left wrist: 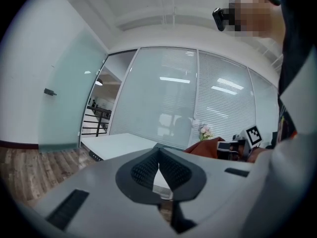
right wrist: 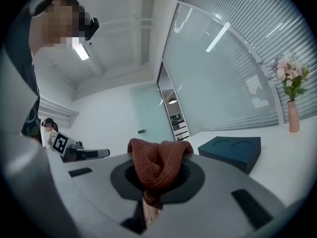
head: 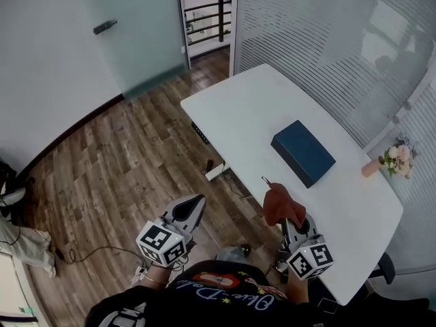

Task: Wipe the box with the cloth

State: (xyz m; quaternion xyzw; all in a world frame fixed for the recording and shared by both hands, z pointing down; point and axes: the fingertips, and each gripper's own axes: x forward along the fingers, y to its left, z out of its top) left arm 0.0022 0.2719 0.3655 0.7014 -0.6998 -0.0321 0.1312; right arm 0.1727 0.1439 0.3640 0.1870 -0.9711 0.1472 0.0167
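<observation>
A dark blue flat box [head: 304,152] lies on the white table [head: 259,107], also seen in the right gripper view as the box [right wrist: 233,151] ahead and to the right. My right gripper [head: 294,225] is held near the table's front edge, well short of the box, shut on a rust-red knitted cloth [head: 281,206] that bunches out between its jaws, the cloth [right wrist: 157,165]. My left gripper [head: 193,208] hangs over the wooden floor left of the table; its jaws meet with nothing between them [left wrist: 158,168].
A small vase of flowers [head: 392,160] stands at the table's right edge. A glass partition with blinds [head: 327,39] runs behind the table. A frosted glass door [head: 133,33] and wooden floor [head: 129,162] lie to the left, with cables on the floor.
</observation>
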